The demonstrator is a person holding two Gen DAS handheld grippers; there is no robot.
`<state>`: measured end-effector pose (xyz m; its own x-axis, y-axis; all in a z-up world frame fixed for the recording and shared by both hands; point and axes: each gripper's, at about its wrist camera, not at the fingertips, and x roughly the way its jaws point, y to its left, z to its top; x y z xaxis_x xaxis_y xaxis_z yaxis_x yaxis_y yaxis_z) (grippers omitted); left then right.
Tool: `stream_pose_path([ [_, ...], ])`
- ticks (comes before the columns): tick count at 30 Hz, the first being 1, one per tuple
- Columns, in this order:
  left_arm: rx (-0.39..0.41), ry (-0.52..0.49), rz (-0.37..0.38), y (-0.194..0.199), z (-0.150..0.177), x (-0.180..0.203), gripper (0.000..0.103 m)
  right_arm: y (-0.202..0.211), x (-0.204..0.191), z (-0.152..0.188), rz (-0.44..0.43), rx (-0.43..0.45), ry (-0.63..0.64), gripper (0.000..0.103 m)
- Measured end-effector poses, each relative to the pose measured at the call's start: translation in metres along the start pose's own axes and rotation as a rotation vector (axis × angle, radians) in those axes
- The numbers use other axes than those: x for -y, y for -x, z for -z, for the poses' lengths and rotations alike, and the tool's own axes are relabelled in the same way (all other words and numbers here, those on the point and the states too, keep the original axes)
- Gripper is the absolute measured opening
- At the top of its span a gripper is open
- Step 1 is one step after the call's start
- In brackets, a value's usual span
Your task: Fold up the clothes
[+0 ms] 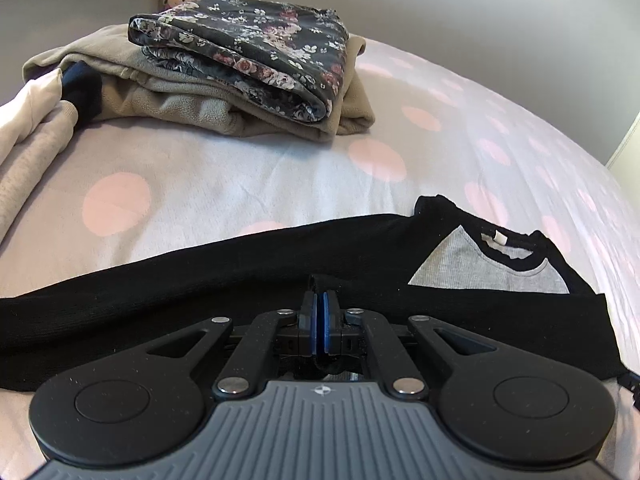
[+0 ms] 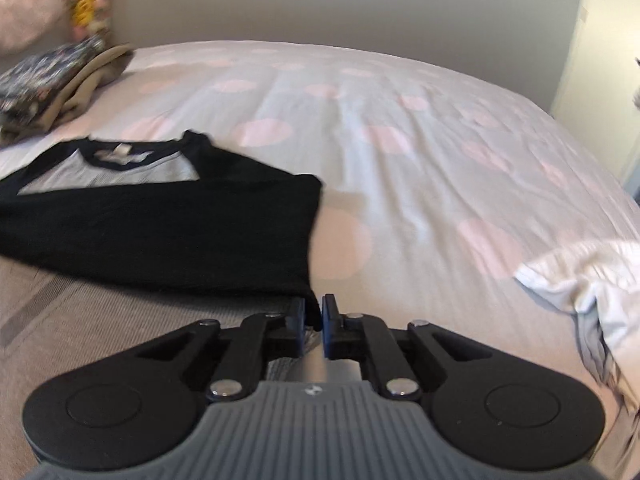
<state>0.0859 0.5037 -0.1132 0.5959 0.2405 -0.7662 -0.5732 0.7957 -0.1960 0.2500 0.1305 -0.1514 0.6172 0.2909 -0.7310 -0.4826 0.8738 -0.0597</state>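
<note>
Each gripper is built alike. The left gripper [image 1: 319, 300] has matte black linkage arms pinned with silver round-head screws, two black round discs at left and right, and a grey ribbed housing marked with a small white emblem; blue pads line its fingers. The right gripper [image 2: 315, 310] shows the same black arms, silver screws and grey ribbed housing.
</note>
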Motion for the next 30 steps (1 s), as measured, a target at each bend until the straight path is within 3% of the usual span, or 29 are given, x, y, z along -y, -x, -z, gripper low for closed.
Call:
stream_pose_path([
  [7, -0.044, -0.024, -0.032, -0.012, 0.008, -0.005, 0.004, 0.006, -0.001, 0.002, 0.006, 0.013, 0.003, 0.012],
  [9, -0.056, -0.031, -0.041, -0.016, 0.01, -0.006, 0.018, 0.009, -0.001, 0.004, 0.002, 0.018, 0.007, 0.016],
  [17, -0.066, 0.07, -0.085, 0.023, 0.009, -0.047, 0.04, 0.037, -0.006, 0.007, -0.007, 0.081, 0.01, 0.033],
  [20, -0.069, 0.107, -0.101, 0.037, 0.008, -0.062, 0.04, 0.052, -0.012, 0.009, -0.02, 0.102, 0.026, 0.036],
  [26, -0.07, -0.01, -0.251, 0.086, 0.006, -0.109, 0.04, 0.074, -0.035, 0.017, -0.086, 0.081, 0.052, 0.045],
  [30, -0.059, -0.003, -0.331, 0.12, 0.004, -0.155, 0.041, 0.084, -0.057, 0.024, -0.087, 0.086, 0.126, 0.05],
])
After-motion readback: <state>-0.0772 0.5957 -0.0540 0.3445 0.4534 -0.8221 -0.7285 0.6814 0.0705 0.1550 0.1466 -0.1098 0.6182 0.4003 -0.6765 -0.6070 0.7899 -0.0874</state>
